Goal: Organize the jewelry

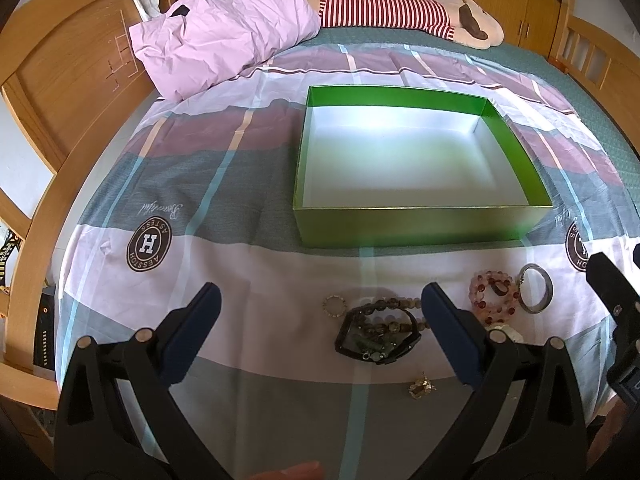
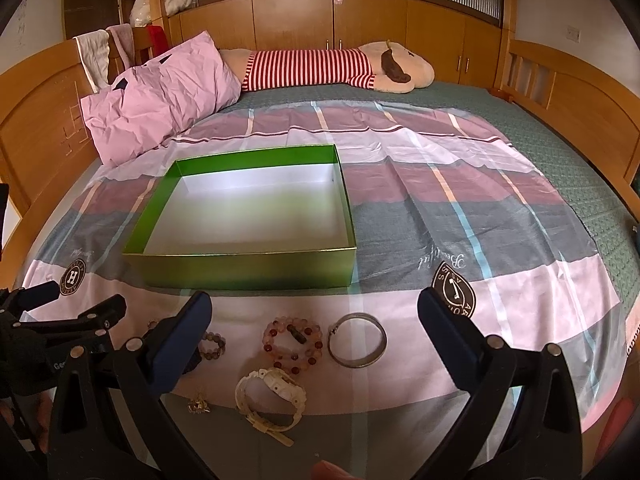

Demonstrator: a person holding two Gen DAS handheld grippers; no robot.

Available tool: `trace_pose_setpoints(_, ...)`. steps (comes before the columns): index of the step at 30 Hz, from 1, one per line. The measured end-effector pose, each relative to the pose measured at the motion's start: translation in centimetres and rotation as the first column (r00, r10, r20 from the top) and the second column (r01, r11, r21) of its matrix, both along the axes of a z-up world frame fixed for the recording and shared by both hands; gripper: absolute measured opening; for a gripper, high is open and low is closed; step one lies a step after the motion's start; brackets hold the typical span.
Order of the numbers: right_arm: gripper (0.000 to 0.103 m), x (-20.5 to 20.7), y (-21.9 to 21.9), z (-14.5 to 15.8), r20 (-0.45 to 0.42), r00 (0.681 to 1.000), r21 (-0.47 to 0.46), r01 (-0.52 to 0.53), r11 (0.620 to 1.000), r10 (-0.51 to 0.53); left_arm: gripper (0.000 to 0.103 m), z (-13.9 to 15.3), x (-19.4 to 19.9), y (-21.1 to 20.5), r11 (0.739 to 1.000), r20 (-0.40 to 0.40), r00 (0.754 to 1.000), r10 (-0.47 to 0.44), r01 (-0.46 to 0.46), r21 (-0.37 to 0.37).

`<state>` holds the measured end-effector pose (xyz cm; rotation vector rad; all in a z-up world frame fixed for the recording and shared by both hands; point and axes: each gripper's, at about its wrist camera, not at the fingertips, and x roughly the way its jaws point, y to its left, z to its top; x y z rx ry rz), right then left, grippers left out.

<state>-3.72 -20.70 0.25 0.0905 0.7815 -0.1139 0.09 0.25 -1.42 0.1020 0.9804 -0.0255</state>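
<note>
An empty green box [image 1: 416, 222] [image 2: 248, 270] with a white floor sits on the bed sheet. Jewelry lies in front of it: a black watch [image 1: 378, 338] under brown beads, a small pale ring bracelet [image 1: 334, 306], a pink bead bracelet [image 1: 494, 294] [image 2: 294, 340], a silver bangle [image 1: 538, 294] [image 2: 357, 340], a white watch [image 2: 272, 400] and a small gold piece [image 1: 420, 387] [image 2: 198, 405]. My left gripper [image 1: 320, 304] hangs open above the black watch. Over the pink bracelet and bangle, my right gripper [image 2: 314, 312] is open too. Neither holds anything.
A pink pillow [image 1: 224, 36] and a striped plush toy [image 2: 328, 66] lie at the far end of the bed. Wooden bed boards stand at left and right, cabinets behind. The plaid sheet [image 2: 460, 208] right of the box is bare.
</note>
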Motion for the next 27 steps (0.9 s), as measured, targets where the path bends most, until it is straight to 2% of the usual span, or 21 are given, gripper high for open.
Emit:
trace_pose_setpoints(10,0.102,1.4,0.0,0.3,0.026,0.999,-0.030,-0.043,0.999,0.044,0.101,-0.2,0.3,0.0,1.000,-0.011,1.000,0.011,-0.011,0.013)
trace_pose_setpoints(15,0.102,2.1,-0.9,-0.5,0.037,0.998,-0.004,-0.048,0.999,0.048,0.101,-0.8,0.6,-0.4,1.000,-0.024,1.000,0.000,0.000,0.012)
trace_pose_setpoints(19,0.102,2.3,-1.1,-1.6,0.008,0.998,0.002,-0.062,0.998,0.062,0.101,-1.0,0.4,-0.7,1.000,-0.019,1.000,-0.015,0.015,0.007)
trace_pose_setpoints(22,0.102,2.0,-1.5,-1.5,-0.002,0.998,0.001,-0.062,0.998,0.062,0.101,-0.7,0.2,-0.7,0.999,-0.003,1.000,-0.021,0.021,-0.029)
trace_pose_setpoints(27,0.102,1.8,-2.2,-2.6,-0.077,0.995,-0.010,-0.070,0.998,0.069,0.101,-0.5,-0.2,-1.1,0.998,0.020,0.999,-0.029,0.030,-0.050)
